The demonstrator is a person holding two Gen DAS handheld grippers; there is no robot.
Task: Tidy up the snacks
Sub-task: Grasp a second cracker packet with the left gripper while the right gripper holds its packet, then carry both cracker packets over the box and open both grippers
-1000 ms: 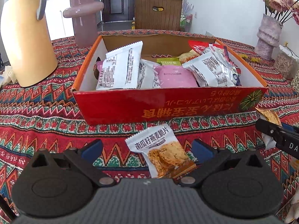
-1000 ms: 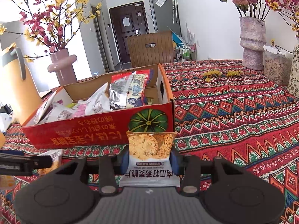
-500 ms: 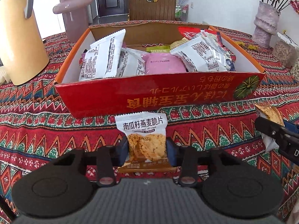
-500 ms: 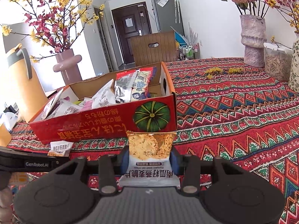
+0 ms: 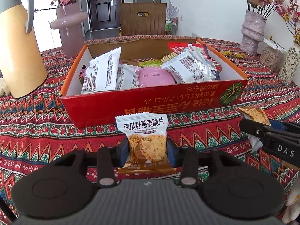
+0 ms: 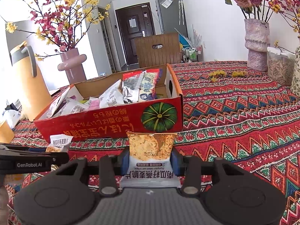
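L fingers (image 5: 147, 149) clamp crisp pkt (image 5: 144, 136) | R fingers (image 6: 150, 161) clamp 2nd pkt (image 6: 151, 155) | both angled down nr box (image 5: 153, 101)

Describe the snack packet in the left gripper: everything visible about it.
The oat crisp packet is a small glossy plastic pouch, white on top with black Chinese lettering and a crimped edge, a photo of golden seeded crisps below, and a brown band at the bottom. It stands upright and sealed, pinched at both sides by the blue pads of the left gripper, which is shut on it. It sits just in front of the red snack box, above the patterned tablecloth.
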